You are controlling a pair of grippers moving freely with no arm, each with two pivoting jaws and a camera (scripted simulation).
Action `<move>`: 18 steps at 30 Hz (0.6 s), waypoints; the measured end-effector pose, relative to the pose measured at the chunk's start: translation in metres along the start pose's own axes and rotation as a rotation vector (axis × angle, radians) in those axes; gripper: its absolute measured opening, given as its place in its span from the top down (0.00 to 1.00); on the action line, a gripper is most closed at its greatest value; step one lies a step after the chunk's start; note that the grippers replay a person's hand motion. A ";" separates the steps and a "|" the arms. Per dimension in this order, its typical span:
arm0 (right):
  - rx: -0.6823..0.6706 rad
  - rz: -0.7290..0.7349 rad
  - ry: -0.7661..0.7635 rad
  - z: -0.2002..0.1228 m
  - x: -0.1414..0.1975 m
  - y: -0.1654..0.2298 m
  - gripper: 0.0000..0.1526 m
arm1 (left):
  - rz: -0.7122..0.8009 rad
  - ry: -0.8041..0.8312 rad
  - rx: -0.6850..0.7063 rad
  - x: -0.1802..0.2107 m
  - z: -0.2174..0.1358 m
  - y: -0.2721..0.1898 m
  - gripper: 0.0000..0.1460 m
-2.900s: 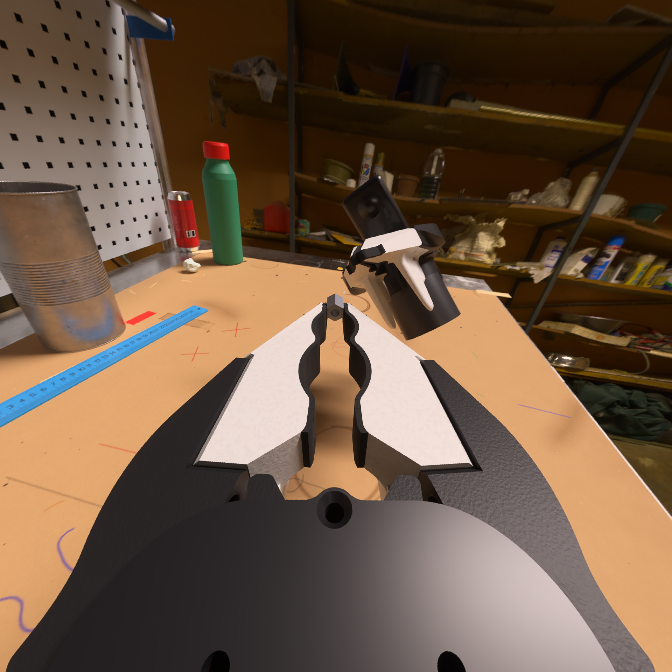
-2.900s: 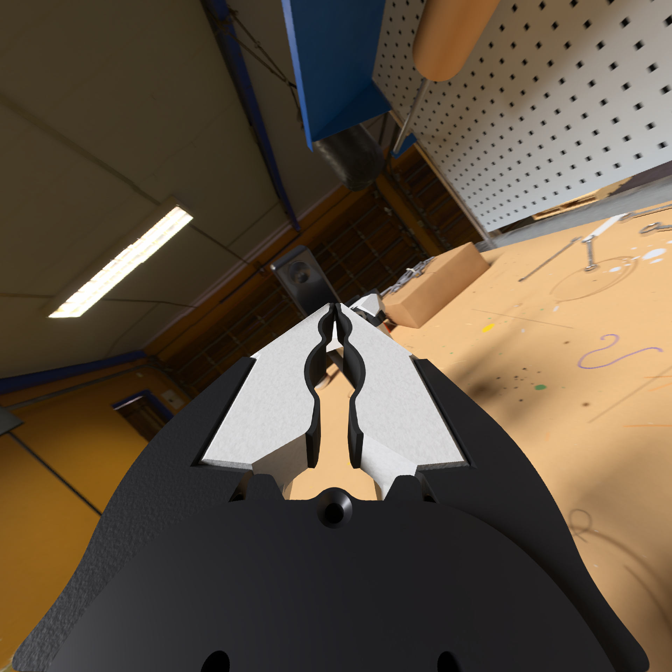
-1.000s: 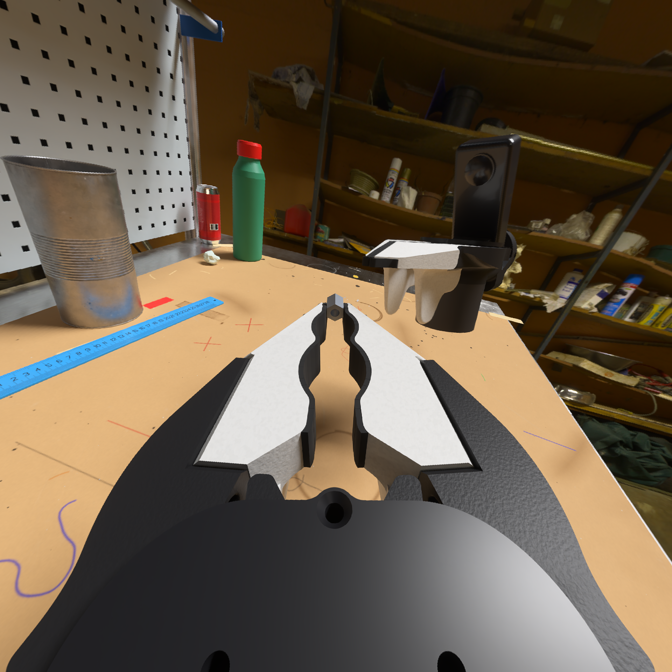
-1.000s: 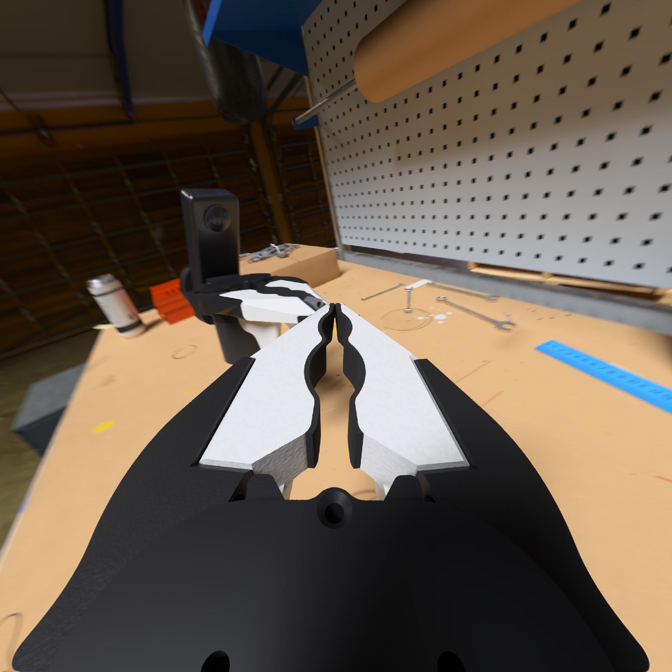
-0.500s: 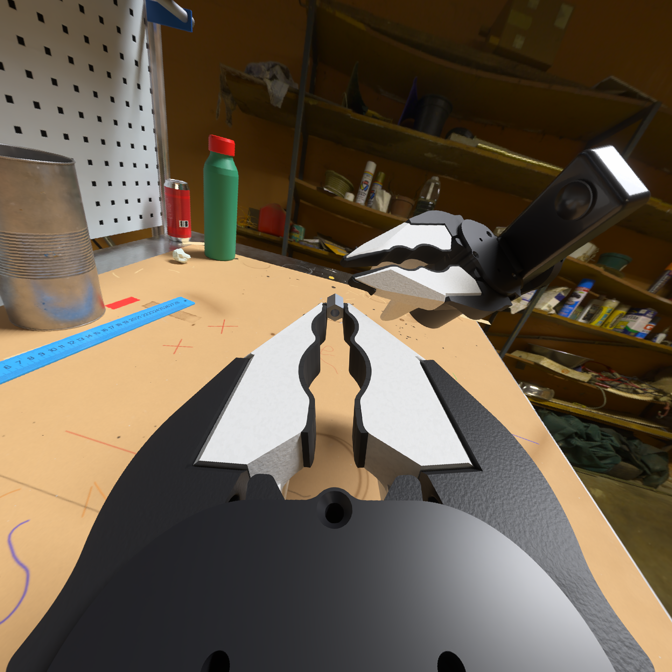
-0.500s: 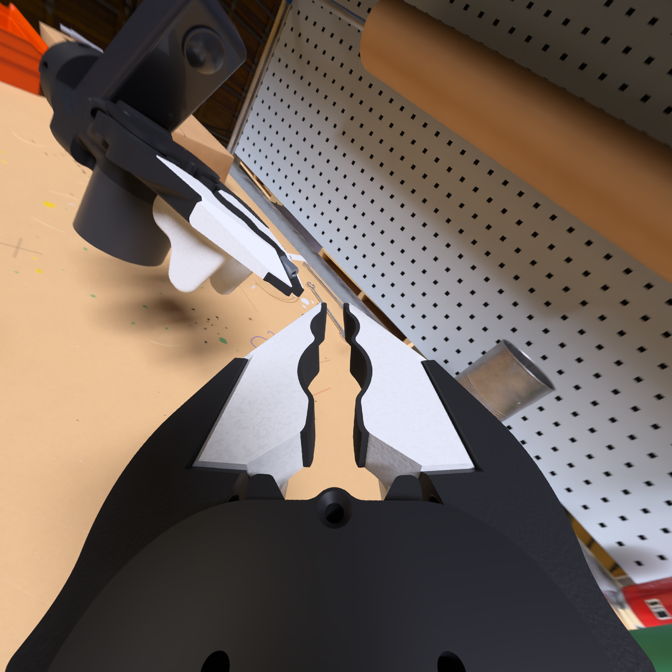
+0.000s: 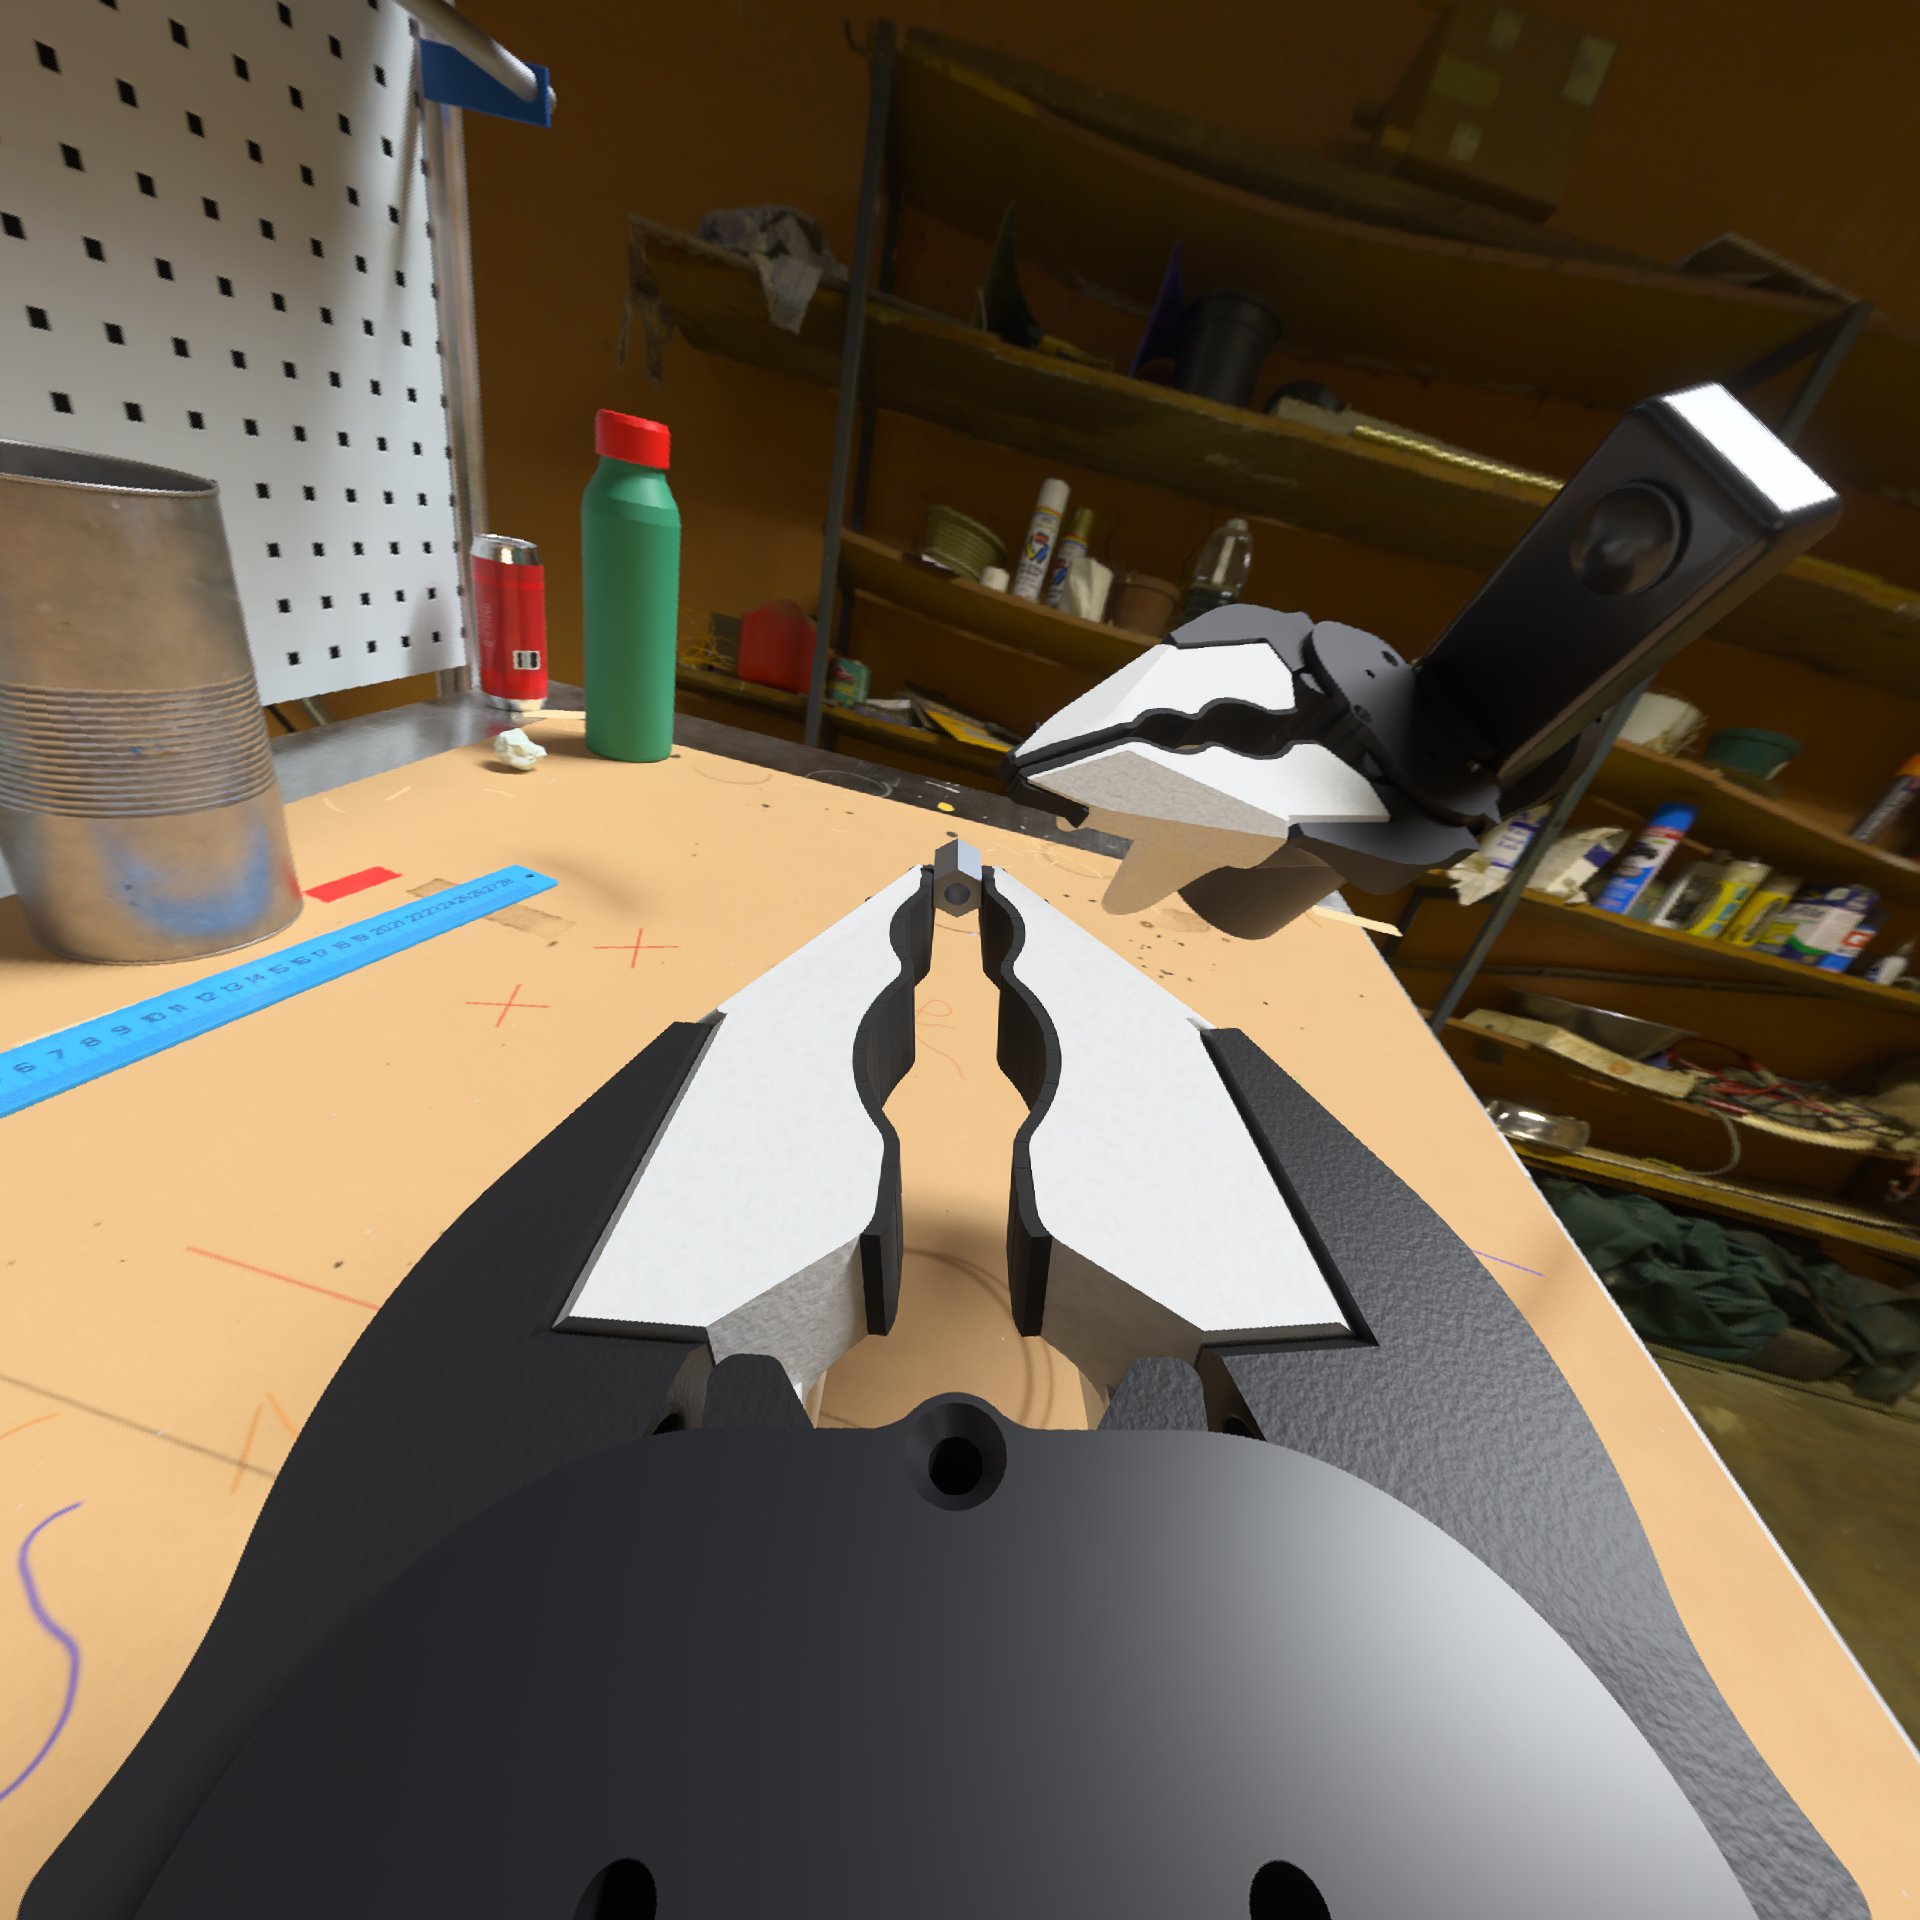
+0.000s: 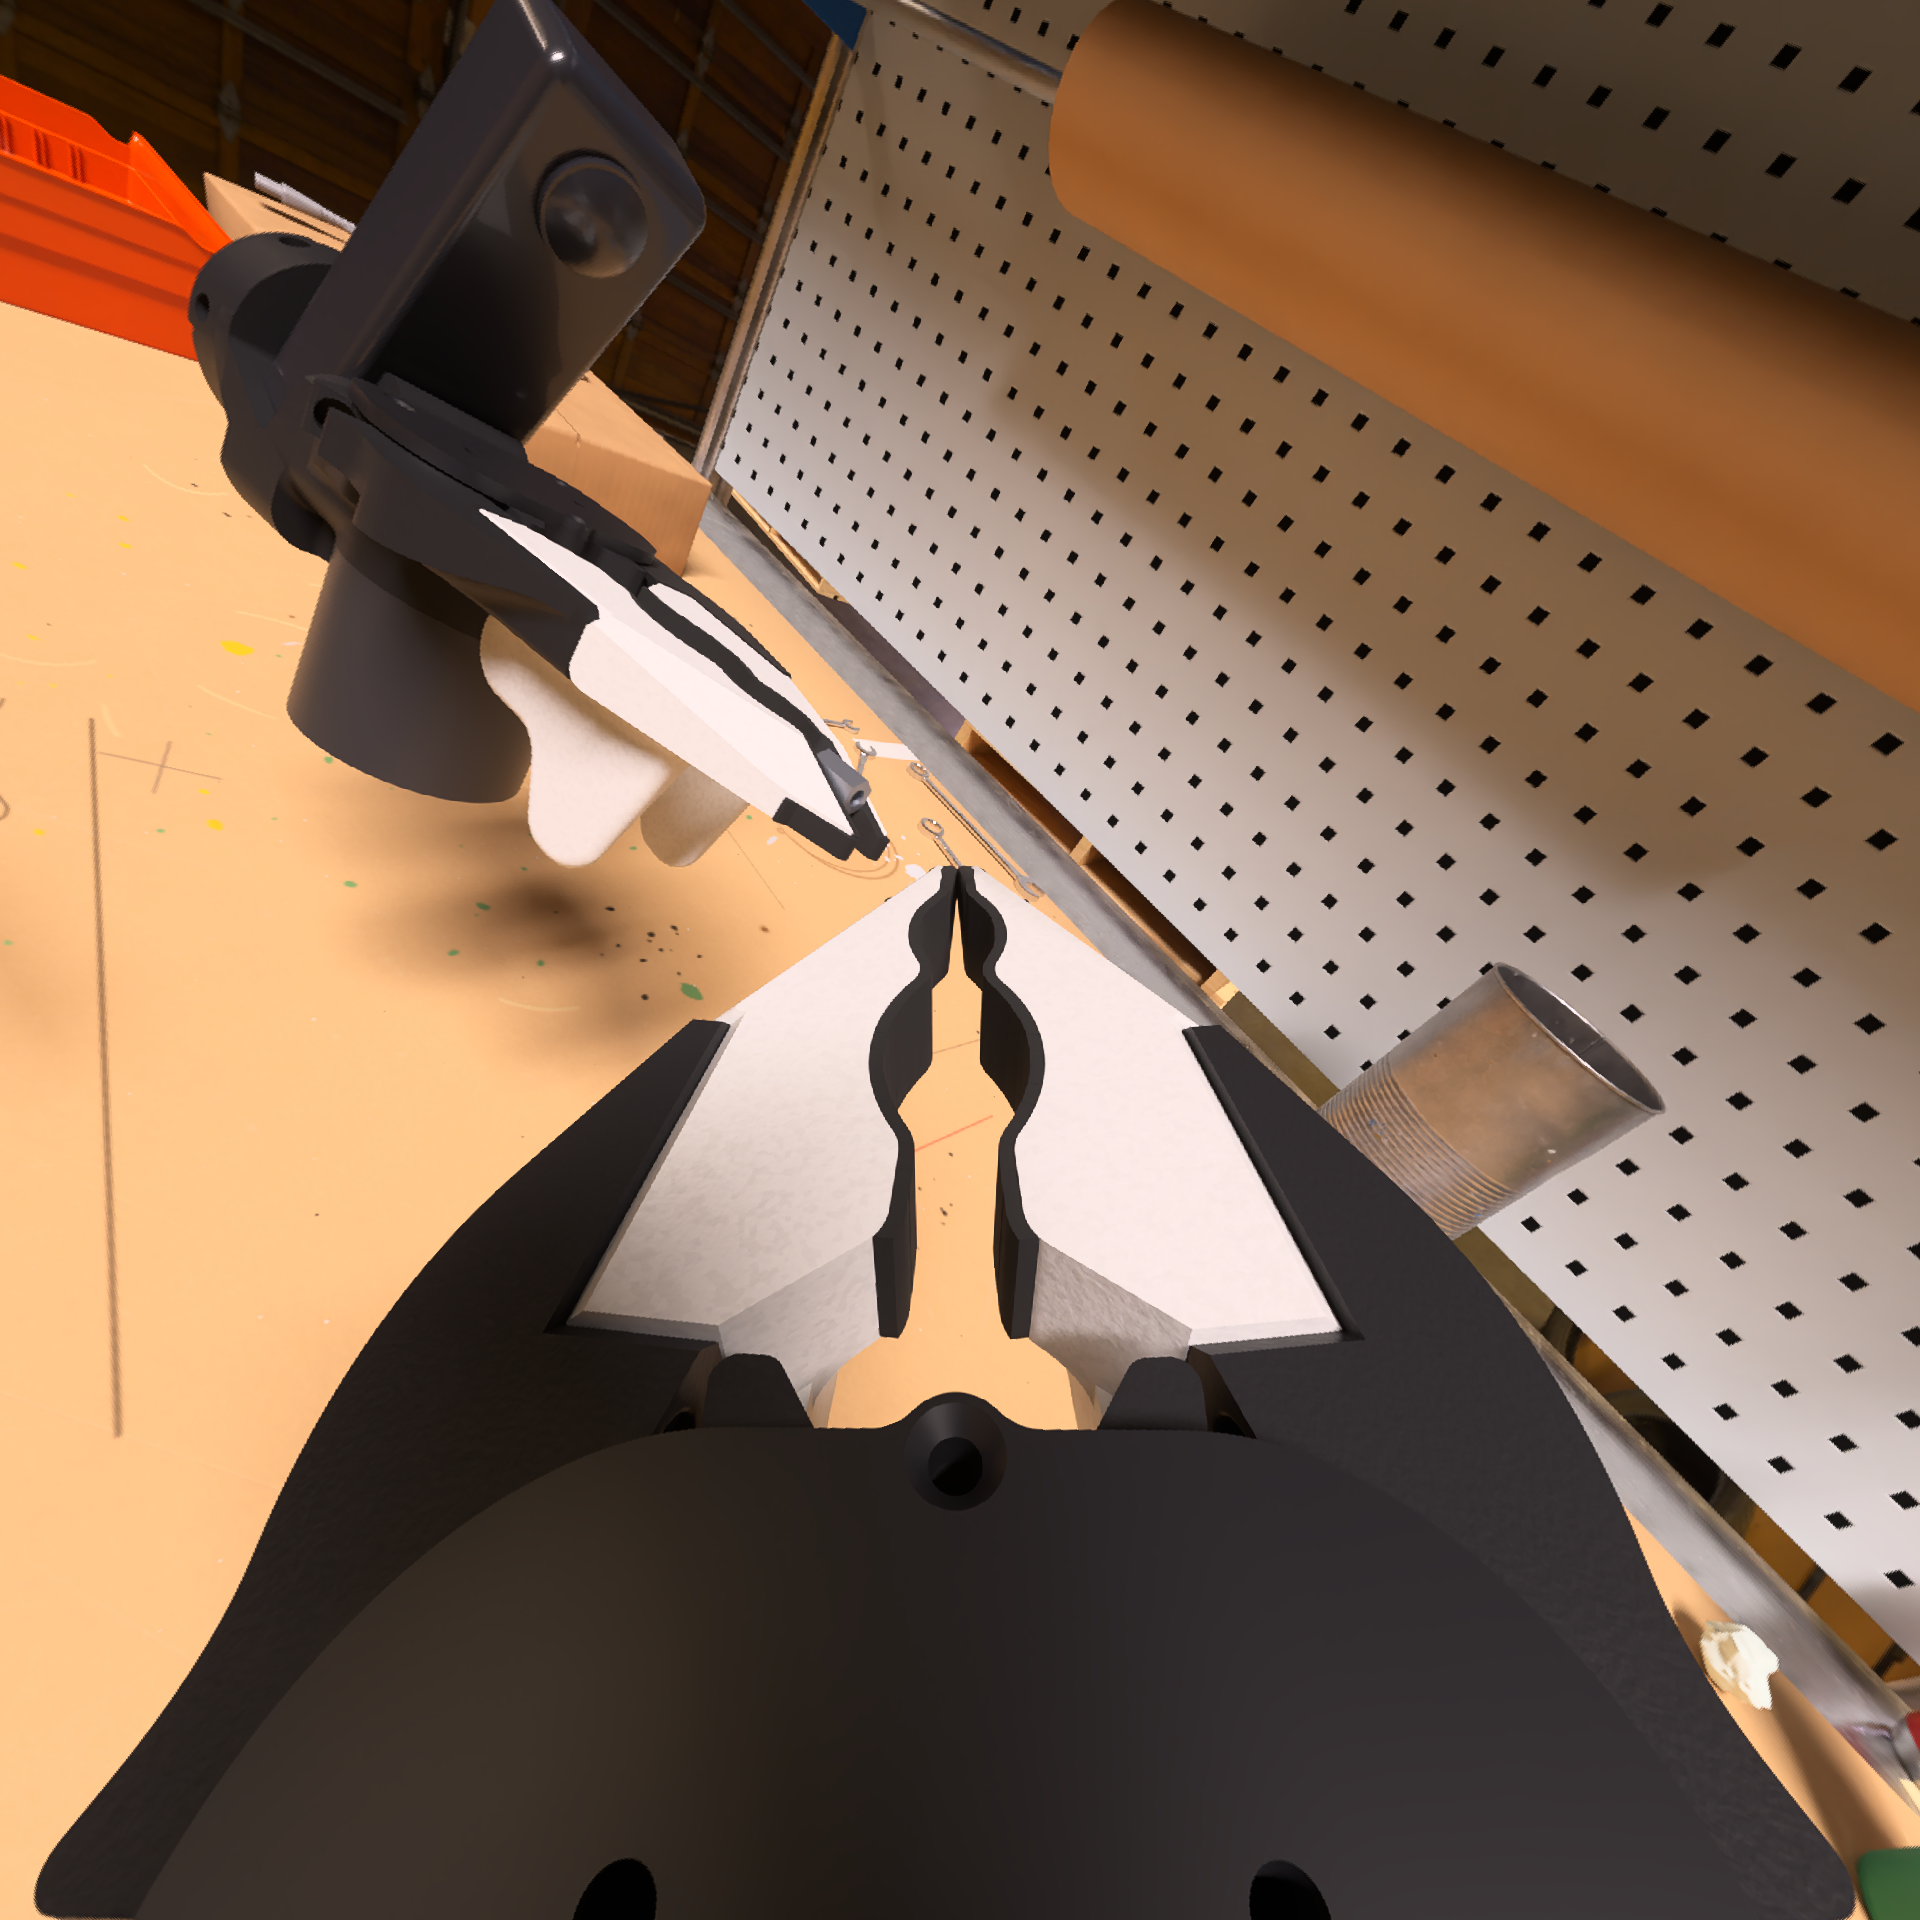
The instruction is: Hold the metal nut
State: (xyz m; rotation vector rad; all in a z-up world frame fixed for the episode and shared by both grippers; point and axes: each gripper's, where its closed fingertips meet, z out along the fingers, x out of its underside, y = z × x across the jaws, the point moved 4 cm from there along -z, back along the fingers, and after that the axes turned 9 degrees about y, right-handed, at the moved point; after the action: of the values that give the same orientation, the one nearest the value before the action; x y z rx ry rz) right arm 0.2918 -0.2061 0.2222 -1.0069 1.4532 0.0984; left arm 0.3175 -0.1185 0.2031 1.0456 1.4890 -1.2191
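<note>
Left tongs point(image 7: 957, 883) closed on the metal nut point(image 7: 957, 889), pinched at the very fingertips and lifted clear above the bench point(image 7: 416, 1039); holding step judged achieved, with only a steady grip left to keep. Bore of the nut facing back toward the left wrist camera; short axis roughly along the fingers, tilted slightly upward. Right tongs point(image 8: 954, 878) closed on nothing, tips meeting; positioned just beside the nut point(image 8: 854, 792), not touching it.
</note>
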 end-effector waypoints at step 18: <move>-0.636 1.008 -0.284 0.000 -0.003 -0.006 1.00 | 0.035 -0.056 -0.033 -0.011 -0.004 -0.004 0.95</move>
State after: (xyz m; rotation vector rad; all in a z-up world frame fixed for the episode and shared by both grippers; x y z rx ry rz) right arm 0.2950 -0.2085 0.2279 -0.6001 1.5596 1.4414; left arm 0.3152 -0.1154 0.2148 1.0038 1.4379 -1.1862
